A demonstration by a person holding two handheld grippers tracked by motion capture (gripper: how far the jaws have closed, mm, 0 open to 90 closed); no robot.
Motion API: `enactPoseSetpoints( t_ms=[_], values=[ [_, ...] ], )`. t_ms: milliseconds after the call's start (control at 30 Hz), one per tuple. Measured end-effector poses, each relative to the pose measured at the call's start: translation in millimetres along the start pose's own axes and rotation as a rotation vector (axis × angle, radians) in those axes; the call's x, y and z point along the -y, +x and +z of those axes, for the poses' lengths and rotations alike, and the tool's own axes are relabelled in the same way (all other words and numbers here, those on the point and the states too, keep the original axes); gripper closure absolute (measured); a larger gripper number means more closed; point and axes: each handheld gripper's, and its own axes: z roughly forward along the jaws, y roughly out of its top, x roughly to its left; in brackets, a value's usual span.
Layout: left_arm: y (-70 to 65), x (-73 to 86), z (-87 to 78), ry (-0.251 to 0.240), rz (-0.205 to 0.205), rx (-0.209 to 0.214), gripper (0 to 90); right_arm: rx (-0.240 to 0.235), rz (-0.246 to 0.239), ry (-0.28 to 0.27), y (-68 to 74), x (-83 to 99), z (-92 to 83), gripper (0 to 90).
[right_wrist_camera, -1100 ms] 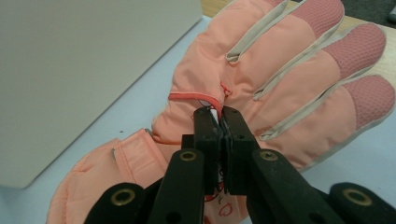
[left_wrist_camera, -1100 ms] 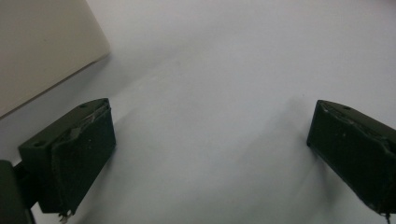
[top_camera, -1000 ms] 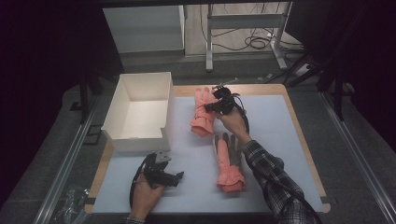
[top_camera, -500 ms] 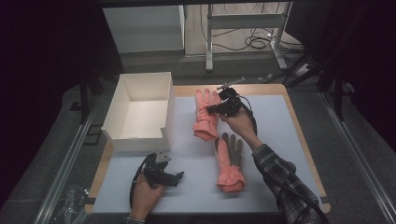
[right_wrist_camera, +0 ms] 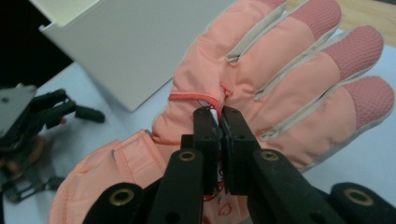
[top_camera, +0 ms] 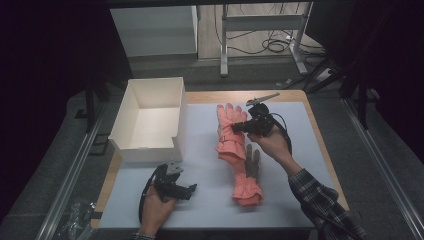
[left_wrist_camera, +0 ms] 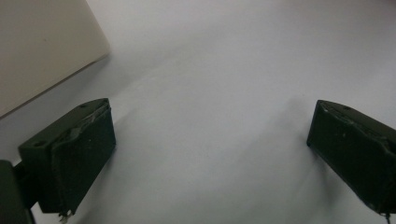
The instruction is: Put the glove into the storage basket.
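A pink winter glove lies fingers away from me on the pale mat, partly raised at its middle. My right gripper comes at it from the right and is shut on a fold of fabric on its back. The glove spreads its fingers to the upper right in the right gripper view. A second glove, pink with grey fingers, lies nearer me, just below the first one's cuff. My left gripper rests low at the near left, jaws wide open over bare mat.
An open white box stands at the left of the table; its wall is close beside the held glove, and its corner is near the left gripper. The table's wooden edge borders the mat on the right.
My right gripper has moved right and slightly up, dragging the pink glove with it. The second glove is more uncovered now. The left gripper has stayed put.
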Motion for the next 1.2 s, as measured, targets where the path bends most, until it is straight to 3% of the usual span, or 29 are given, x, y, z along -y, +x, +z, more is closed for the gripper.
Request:
enactPoseSetpoints(
  t_ms=[367,700,900,1000,1200],
  values=[
    [0.2,-0.1,-0.2,0.003,0.003,0.0,1.0,-0.027,-0.004,0.009,16.8,35.4,-28.7,85.2],
    [-0.2,-0.1,0.2,-0.004,-0.002,-0.002,1.0,-0.02,0.0,0.01,33.9,66.5,-49.5,85.1],
    [-0.2,-0.1,0.2,-0.003,-0.003,-0.002,1.0,-0.012,0.002,0.043,42.1,83.5,-47.3,84.8],
    [-0.1,-0.1,0.2,-0.003,-0.002,-0.002,1.0,0.024,-0.015,0.057,43.2,91.0,-42.4,83.7],
    [0.2,-0.1,-0.1,0.001,0.003,-0.002,1.0,0.062,0.021,0.054,38.0,102.8,-31.8,83.7]
  ],
)
